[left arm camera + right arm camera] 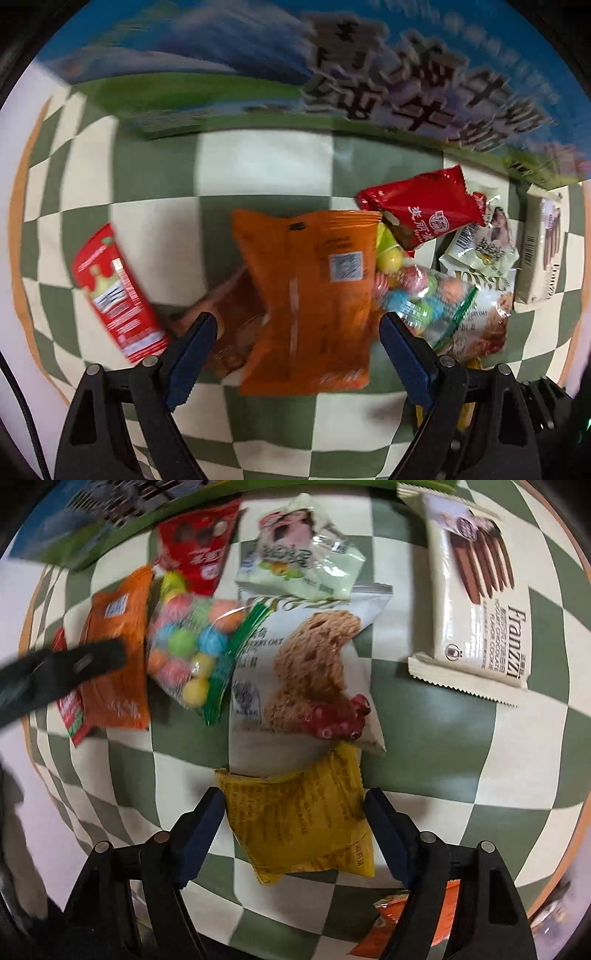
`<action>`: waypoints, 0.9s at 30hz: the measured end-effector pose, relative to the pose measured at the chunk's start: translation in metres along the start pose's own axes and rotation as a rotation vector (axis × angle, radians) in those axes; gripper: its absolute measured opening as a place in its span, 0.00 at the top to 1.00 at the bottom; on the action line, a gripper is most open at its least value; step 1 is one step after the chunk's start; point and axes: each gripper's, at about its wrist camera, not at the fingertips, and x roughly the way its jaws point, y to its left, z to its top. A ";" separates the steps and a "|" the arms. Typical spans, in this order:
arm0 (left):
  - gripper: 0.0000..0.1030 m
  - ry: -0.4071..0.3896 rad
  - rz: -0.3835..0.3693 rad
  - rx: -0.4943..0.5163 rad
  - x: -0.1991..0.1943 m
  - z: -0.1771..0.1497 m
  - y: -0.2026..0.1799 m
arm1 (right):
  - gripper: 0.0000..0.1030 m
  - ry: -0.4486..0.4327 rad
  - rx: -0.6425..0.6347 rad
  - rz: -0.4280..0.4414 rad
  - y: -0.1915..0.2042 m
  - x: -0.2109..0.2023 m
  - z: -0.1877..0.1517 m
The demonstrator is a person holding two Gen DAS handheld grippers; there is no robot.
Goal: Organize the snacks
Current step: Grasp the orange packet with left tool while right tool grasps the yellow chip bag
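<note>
Orange foil is what sits between the fingers of my left gripper (295, 354): a puffed orange packet (308, 295) lying back-side up on the checked cloth (258, 173), near the middle of it, with the big milk carton (258, 74) standing along the far edge. My left jaws are spread, one on each long side of the packet, and I see no pad pressing on it. I judge it light, air-filled and slick, so it will slide or squash if I squeeze hard. The best hold looks to be across its middle, gently, or on the flat crimped seam at the end.

Beside it toward the left edge of the cloth lies a red packet (118, 291), and a brown packet (229, 314) is partly tucked under the orange one. On the other side are a clear bag of coloured candy balls (417, 291) and a red pouch (424, 206).

My right gripper (293, 816) is also spread, straddling a yellow packet (299, 819) nearer the front edge of the cloth; again the pads stand just beside it rather than clamped. It looks soft, crinkly and light, with one corner tucked under the cookie bag (314, 664). I would take it across its width, well clear of that overlap, so the cookie bag does not drag along. The cream biscuit pack (476, 590) lies well apart toward the right edge; it looks stiffer and probably holds brittle contents.
</note>
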 end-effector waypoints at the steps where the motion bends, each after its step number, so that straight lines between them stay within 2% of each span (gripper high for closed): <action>1: 0.26 -0.002 0.005 0.006 0.003 0.001 -0.003 | 0.22 -0.001 -0.020 -0.020 0.000 0.000 -0.002; 2: 0.43 -0.005 0.008 0.011 0.003 -0.001 -0.005 | 0.22 -0.002 -0.039 -0.045 0.001 -0.001 -0.004; 3: 0.46 0.014 -0.004 0.009 0.003 -0.002 -0.007 | 0.22 -0.002 -0.057 -0.073 0.000 -0.004 -0.006; 5: 0.46 0.014 0.017 0.022 0.002 -0.011 -0.011 | 0.22 -0.005 -0.062 -0.109 -0.002 -0.012 -0.011; 6: 0.47 0.026 0.004 0.023 0.000 -0.018 -0.010 | 0.20 -0.008 -0.045 -0.098 -0.007 -0.018 -0.013; 9: 0.47 0.040 -0.015 0.018 -0.007 -0.039 -0.011 | 0.18 -0.014 0.104 0.008 -0.033 -0.033 -0.019; 10: 0.47 0.038 -0.018 0.016 -0.012 -0.051 -0.011 | 0.18 -0.004 0.193 0.084 -0.046 -0.034 -0.024; 13: 0.47 0.060 -0.044 -0.003 -0.016 -0.075 -0.009 | 0.18 0.031 0.360 0.203 -0.069 -0.025 -0.037; 16: 0.47 0.096 -0.064 -0.035 -0.005 -0.096 -0.008 | 0.18 0.046 0.433 0.228 -0.075 -0.010 -0.041; 20: 0.46 0.157 -0.094 -0.100 0.023 -0.107 0.000 | 0.19 0.063 0.577 0.273 -0.084 0.015 -0.042; 21: 0.46 0.168 -0.103 -0.115 0.028 -0.109 0.000 | 0.23 0.050 0.592 0.269 -0.085 0.016 -0.040; 24: 0.45 0.185 -0.143 -0.162 0.038 -0.115 0.004 | 0.31 0.022 0.492 0.188 -0.077 0.012 -0.028; 27: 0.45 0.190 -0.174 -0.188 0.043 -0.121 0.009 | 0.34 0.011 0.202 0.037 -0.047 0.004 -0.014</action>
